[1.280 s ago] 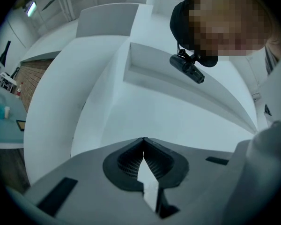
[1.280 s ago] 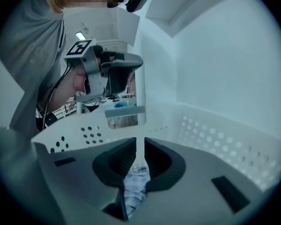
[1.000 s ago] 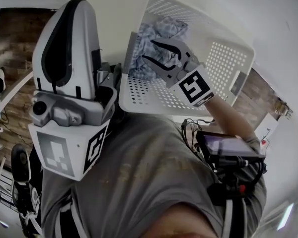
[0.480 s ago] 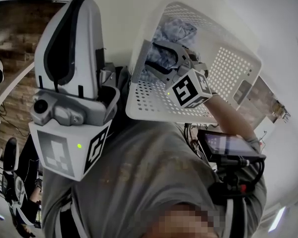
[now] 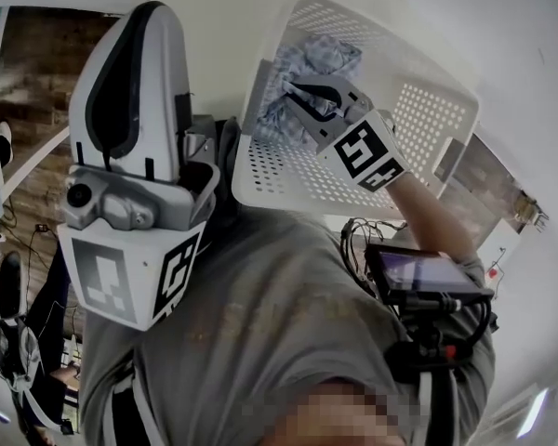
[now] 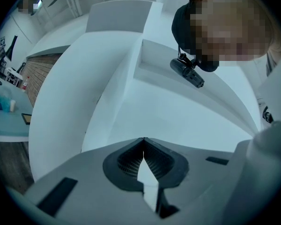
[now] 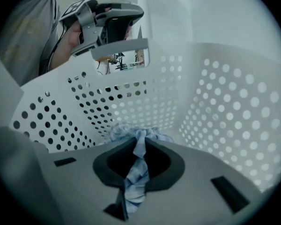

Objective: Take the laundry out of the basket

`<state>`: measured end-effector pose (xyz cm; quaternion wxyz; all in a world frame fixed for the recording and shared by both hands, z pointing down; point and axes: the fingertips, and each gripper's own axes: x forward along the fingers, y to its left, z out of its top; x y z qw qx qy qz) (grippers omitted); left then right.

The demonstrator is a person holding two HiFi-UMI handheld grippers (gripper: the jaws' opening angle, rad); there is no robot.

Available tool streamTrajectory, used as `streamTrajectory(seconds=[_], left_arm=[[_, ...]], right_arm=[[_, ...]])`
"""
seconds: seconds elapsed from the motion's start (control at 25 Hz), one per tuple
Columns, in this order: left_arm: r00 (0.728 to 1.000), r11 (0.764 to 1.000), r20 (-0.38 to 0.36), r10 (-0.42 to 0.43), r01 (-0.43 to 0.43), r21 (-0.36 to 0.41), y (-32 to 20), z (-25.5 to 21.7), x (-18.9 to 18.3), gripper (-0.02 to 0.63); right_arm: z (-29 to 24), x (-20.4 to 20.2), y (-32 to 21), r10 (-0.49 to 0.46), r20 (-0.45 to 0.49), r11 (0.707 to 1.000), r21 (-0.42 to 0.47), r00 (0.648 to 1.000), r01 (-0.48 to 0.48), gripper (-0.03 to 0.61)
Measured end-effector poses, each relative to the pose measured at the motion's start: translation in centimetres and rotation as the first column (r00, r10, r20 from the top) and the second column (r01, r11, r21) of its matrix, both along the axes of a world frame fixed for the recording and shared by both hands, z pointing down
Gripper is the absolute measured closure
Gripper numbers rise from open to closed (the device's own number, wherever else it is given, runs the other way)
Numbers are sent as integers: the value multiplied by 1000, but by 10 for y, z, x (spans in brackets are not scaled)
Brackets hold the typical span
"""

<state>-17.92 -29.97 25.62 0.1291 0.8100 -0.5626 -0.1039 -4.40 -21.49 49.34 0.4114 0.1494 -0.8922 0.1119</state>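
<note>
A white perforated laundry basket [image 5: 428, 110] is tipped toward me at the upper right of the head view. A crumpled blue patterned cloth [image 5: 318, 59] lies inside it. My right gripper [image 5: 296, 97] reaches into the basket, and its jaws are closing on a fold of that cloth [image 7: 136, 172], which is pinched between the pads. The basket wall [image 7: 225, 107] surrounds it in the right gripper view. My left gripper [image 5: 147, 12] is held upright at the left, outside the basket. It [image 6: 143, 142] is shut with nothing between its fingers.
A small screen [image 5: 423, 272] on a dark mount hangs at my chest below the basket. My grey shirt [image 5: 260, 323] fills the lower head view. White wall and ceiling panels [image 6: 103, 78] face the left gripper, with a head camera [image 6: 187, 73] above it.
The right gripper's jaws, wide apart over the cloth a second ago, have come together on a fold of it. The basket shifted slightly. The left gripper stayed put.
</note>
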Motion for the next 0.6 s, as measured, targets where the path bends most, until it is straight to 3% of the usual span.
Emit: streamTrajectory(seconds=[0.36, 0.6], left_arm=[[998, 998, 24, 51, -52, 36, 1, -6, 7, 604], [994, 992, 49, 99, -102, 74, 0, -8, 13, 604]], right_arm=[[-38, 0, -40, 162, 113, 974, 143, 980, -178, 531], [-59, 6, -71, 307, 253, 918, 173, 917, -356, 532]])
